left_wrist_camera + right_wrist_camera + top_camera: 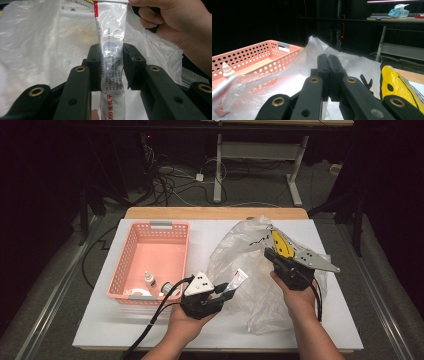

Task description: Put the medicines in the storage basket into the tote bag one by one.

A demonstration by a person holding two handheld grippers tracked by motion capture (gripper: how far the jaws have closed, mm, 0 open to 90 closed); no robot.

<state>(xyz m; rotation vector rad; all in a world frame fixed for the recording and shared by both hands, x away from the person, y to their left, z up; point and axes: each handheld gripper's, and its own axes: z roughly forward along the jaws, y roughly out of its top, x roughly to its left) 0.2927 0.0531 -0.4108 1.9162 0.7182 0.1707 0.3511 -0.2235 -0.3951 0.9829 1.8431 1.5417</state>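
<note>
left gripper (231,289) has the ointment tube (111,53) clamped, just left of the plastic bag (250,270). right gripper (272,254) pinches the bag. 2 small bottles (149,279) sit in the pink basket (150,227); the tube isn't there yet.

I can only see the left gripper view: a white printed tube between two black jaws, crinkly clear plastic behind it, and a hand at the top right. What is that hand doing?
Observer: That right hand holds the right gripper. Its jaws are shut on a fold of the clear plastic bag and hold it up off the white table.
Operator: Is anything else on the table?
Observer: Yes, a pink perforated plastic basket sits to the left of the bag.
Operator: Is it empty?
Observer: No, a small white dropper bottle stands near its front end.
</note>
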